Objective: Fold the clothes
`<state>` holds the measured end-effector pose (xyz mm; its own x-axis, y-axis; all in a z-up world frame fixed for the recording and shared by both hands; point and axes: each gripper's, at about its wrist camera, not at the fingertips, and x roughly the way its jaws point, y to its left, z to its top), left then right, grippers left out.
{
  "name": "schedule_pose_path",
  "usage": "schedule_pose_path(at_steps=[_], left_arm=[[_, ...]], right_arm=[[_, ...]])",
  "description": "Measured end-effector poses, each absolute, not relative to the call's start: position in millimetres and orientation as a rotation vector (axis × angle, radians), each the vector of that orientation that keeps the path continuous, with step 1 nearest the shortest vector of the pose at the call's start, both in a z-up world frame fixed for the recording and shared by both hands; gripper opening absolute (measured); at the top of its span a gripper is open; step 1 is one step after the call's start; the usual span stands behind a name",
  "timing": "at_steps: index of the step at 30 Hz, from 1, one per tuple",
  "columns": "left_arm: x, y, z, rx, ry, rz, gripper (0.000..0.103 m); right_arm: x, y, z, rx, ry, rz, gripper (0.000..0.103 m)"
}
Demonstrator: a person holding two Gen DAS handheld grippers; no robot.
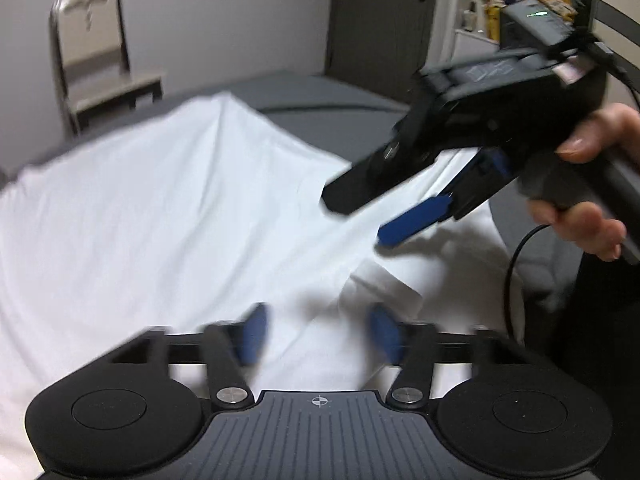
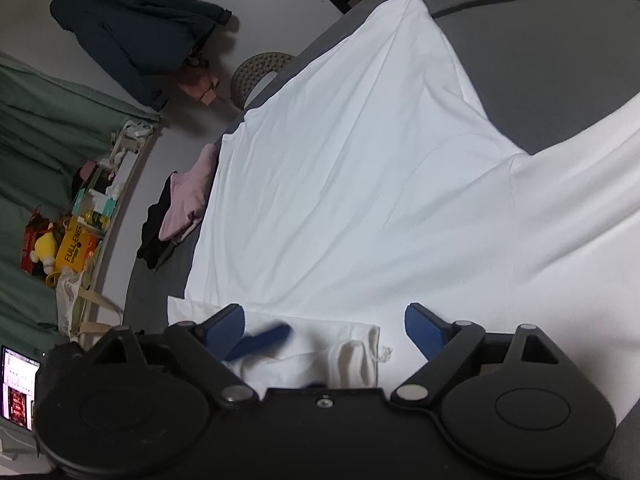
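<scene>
A: How much has been folded?

B: Little. The white shirt [image 2: 360, 168] is spread on the grey bed [image 2: 540, 60]; one sleeve [image 2: 352, 352] is bunched.

A: And the fingers?

B: Left gripper [image 1: 318, 334] and right gripper [image 2: 324, 330] are spread apart, nothing held.

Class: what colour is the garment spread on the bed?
White garment, plain; clearest in the right wrist view.

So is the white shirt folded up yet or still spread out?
Mostly spread out. The white shirt lies wide and flat across the grey bed, with only one sleeve bunched near the open right gripper.
</scene>
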<state>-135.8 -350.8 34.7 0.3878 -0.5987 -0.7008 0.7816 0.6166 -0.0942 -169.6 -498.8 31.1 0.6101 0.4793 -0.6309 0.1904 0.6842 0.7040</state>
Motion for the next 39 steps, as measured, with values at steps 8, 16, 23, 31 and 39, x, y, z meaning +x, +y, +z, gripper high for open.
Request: schedule_pose_path(at_steps=[8,16,23,31,39], left_arm=[[-163,-337,26,0.193,0.702,-0.846,0.015],[-180,-331,33,0.147,0.614,-0.789,0.007],[-193,-319,32,0.177,0.588,-0.868,0.007],[-195,-321,31,0.184,0.588,-0.931,0.007],[-196,-369,38,0.199,0.544,-0.935,0.007]], right_arm=[[-169,-499,30,0.834,0.927,0.179,0.09],[-168,-492,20,0.842,1.001,0.23,0.062],[-165,-497,5,0.921,1.038,0.233,0.032],[-169,-502,25,0.894,0.892,0.252,0.004],[-173,-529,43,0.927,0.703,0.141,0.003]])
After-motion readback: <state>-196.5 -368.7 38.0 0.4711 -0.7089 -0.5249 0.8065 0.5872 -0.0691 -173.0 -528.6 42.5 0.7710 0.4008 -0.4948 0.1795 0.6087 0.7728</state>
